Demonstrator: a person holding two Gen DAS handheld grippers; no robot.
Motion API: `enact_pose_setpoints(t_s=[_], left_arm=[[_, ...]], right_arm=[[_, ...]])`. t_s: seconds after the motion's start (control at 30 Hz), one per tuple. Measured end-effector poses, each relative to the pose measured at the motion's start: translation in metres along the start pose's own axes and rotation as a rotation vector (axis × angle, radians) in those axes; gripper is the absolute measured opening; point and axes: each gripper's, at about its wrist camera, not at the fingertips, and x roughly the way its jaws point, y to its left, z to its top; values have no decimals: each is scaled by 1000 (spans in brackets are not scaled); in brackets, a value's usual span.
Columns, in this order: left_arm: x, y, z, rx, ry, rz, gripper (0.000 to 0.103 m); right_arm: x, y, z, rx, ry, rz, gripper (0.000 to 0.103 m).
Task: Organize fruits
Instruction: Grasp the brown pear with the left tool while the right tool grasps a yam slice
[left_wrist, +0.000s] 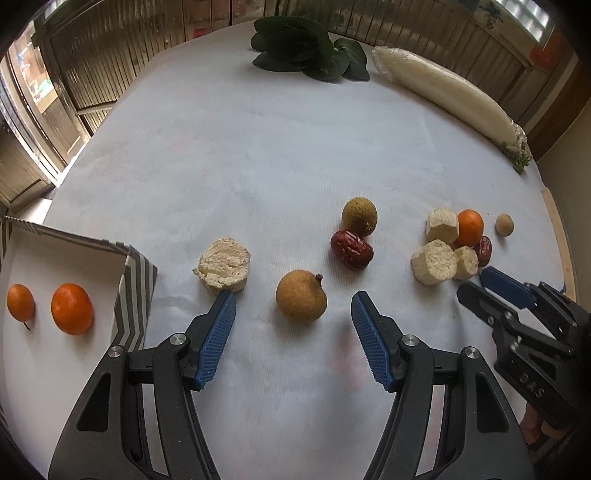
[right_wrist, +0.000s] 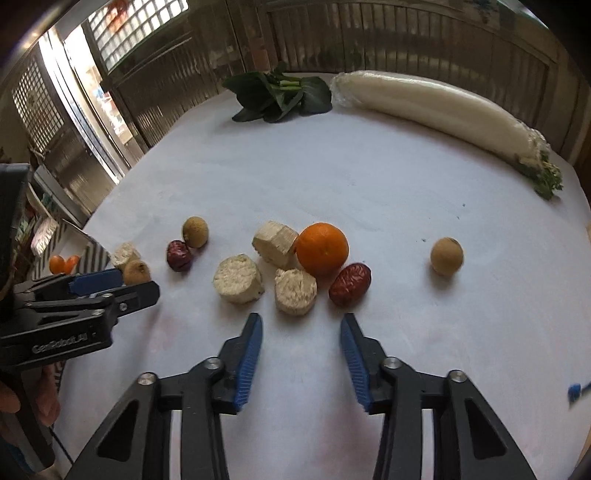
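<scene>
My left gripper (left_wrist: 293, 295) is open, its fingers either side of a brown longan (left_wrist: 301, 295) on the white table, not touching it. A striped box (left_wrist: 136, 280) at the left holds two oranges (left_wrist: 71, 308). Further off lie a second longan (left_wrist: 359, 216) and a red date (left_wrist: 351, 250). My right gripper (right_wrist: 301, 319) is open and empty, just short of a cluster: an orange (right_wrist: 322, 250), a red date (right_wrist: 349, 283) and pale cut chunks (right_wrist: 295, 291). A third longan (right_wrist: 446, 256) sits alone to the right.
A pale chunk (left_wrist: 222, 264) lies by my left gripper's left finger. Leafy greens (left_wrist: 303, 50) and a wrapped white radish (left_wrist: 447, 94) lie at the far edge. The table edge (left_wrist: 554, 221) runs along the right.
</scene>
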Motion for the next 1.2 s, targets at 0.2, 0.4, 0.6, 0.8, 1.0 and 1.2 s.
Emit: enact_pose_setpoints(t_s=[0.2,0.4,0.6,0.8,1.0,1.2], left_arm=[[3,-3,1,6,-3,11,55],[-1,3,-2,5,-16,30,26],[-13,-2,-10,41,-35,59,26],[-27,-10,-17,71,-50,55,26],[-40,-18,-22,95,-67,52,26],[-55,-16,-28,99,-84,52,26]], right_arm=[[8,2,9,-27,-12,13,24],[2,-1,3,-9,-12,27,24],[-13,-3,-9,9,-13,16,24],[-29,0,-21,22,-21,4,24],[-46,9,-28,24,-39,2,24],[-59,25,-31,-3,-52,6,24]])
